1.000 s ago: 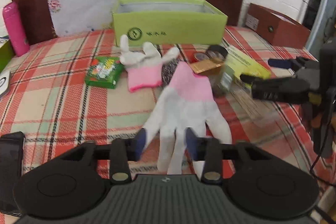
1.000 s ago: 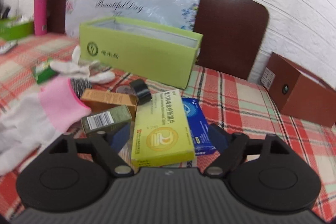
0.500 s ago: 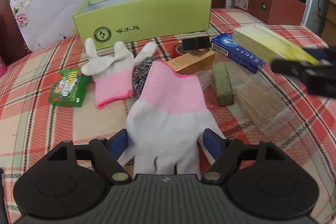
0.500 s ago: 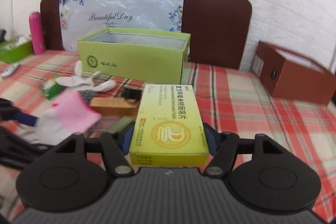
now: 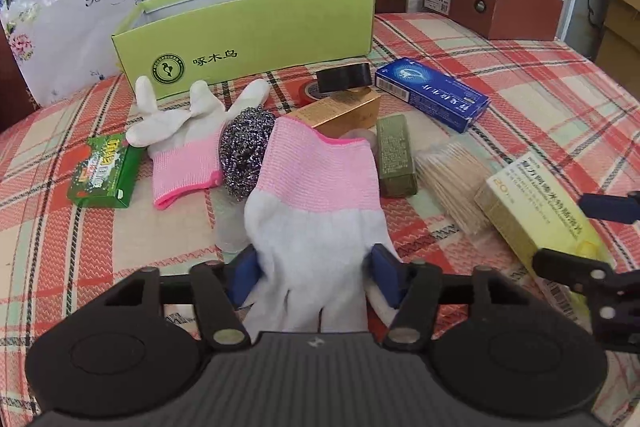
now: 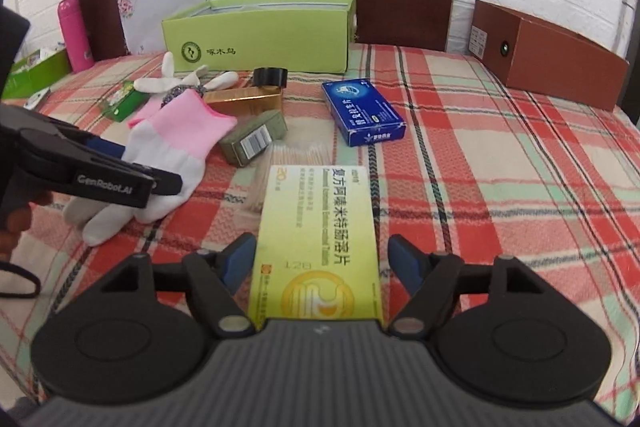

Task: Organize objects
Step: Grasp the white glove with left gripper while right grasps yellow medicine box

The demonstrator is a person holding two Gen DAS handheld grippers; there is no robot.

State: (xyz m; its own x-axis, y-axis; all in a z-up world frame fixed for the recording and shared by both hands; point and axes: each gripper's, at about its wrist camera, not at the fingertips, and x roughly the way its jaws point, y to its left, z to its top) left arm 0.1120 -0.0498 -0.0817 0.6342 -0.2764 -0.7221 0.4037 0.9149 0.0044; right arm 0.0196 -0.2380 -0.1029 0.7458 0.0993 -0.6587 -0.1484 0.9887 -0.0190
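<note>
A white glove with a pink cuff [image 5: 312,203] lies fingers-first toward my left gripper [image 5: 314,275]. The jaws are closing and both blue pads press its white part from the sides. In the right wrist view, the left gripper [image 6: 148,167] sits over that glove [image 6: 176,143]. A yellow medicine box [image 6: 320,227] lies lengthwise between the pads of my right gripper [image 6: 322,259]. Those jaws are opening, with a gap at the right pad. The open green box [image 5: 248,27] stands at the back of the checked bed.
Beside the held glove lie a second glove [image 5: 188,143], a steel scourer [image 5: 244,151], a small green packet [image 5: 104,171], gold [image 5: 340,113] and olive [image 5: 394,155] boxes, a blue box [image 5: 432,93], toothpicks [image 5: 456,179] and black tape [image 5: 344,77]. A brown box [image 5: 496,7] sits back right.
My left gripper widened around the glove, then closed in on it. My right gripper gripped the yellow box, carried it sideways, and has loosened so a gap shows.
</note>
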